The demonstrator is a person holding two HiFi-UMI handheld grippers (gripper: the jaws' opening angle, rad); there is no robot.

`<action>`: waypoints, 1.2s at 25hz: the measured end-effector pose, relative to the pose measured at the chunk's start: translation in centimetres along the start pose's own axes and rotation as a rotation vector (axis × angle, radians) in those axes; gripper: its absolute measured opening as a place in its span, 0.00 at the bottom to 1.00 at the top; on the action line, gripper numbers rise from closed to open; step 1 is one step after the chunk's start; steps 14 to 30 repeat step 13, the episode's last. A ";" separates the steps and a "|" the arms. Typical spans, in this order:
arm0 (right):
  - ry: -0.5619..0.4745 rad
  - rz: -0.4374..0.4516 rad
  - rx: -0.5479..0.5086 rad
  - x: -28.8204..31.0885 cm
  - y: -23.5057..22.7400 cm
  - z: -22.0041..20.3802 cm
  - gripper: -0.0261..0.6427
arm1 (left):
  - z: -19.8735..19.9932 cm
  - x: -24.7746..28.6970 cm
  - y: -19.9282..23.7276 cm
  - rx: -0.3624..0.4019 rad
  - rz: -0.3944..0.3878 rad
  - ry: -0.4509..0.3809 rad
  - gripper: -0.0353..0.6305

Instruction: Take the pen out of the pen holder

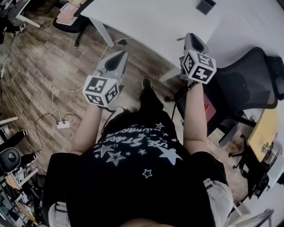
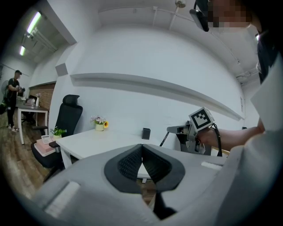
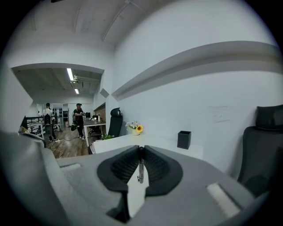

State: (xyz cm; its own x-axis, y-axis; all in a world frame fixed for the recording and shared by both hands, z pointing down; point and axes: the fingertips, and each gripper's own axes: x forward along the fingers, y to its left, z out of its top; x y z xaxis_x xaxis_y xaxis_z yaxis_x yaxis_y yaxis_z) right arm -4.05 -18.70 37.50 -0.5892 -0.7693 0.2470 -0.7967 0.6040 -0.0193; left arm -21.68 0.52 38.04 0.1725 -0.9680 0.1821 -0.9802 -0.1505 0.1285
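My right gripper is shut on a thin silver pen, which hangs down between its dark pads. The black pen holder stands on the white table ahead of it, well apart from the pen. In the head view the pen holder sits at the table's far edge, and the right gripper is over the table's near corner. My left gripper is shut with nothing between its pads and hangs over the wooden floor. In the left gripper view its jaws point at the table, with the pen holder beyond.
A black office chair stands right of the table. A power strip and cables lie on the floor at left. A flower pot sits on the table and another black chair stands by it. Two people stand far back.
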 end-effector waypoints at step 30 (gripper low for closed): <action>0.075 0.012 0.001 -11.1 5.6 -6.0 0.09 | -4.1 -8.5 -3.2 -0.051 -0.011 0.017 0.07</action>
